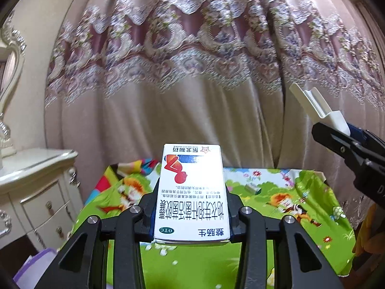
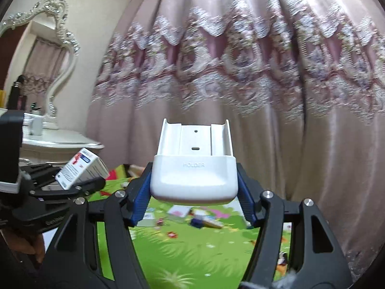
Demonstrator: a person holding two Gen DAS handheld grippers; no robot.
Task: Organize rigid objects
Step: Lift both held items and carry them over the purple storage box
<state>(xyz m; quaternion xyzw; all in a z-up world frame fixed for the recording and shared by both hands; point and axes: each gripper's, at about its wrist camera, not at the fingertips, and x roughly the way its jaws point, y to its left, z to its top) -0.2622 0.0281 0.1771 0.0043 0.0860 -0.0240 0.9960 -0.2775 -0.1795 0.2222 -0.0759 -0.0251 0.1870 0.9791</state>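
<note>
My left gripper (image 1: pixel 191 212) is shut on a white medicine box (image 1: pixel 191 192) with red and blue print, held up above the table. The box also shows at the left of the right wrist view (image 2: pixel 81 168). My right gripper (image 2: pixel 193 200) is shut on a white plastic holder (image 2: pixel 193 175) marked HOLDER, held above the table. The holder shows at the right of the left wrist view (image 1: pixel 317 108), sticking up from the right gripper (image 1: pixel 336 132).
A table with a green cartoon cloth (image 1: pixel 288 216) lies below both grippers; several small items (image 2: pixel 199 219) lie on it. A small box (image 1: pixel 252 189) sits on the cloth. A white dresser (image 1: pixel 36 192) with a mirror stands left. A curtain (image 1: pixel 192 72) hangs behind.
</note>
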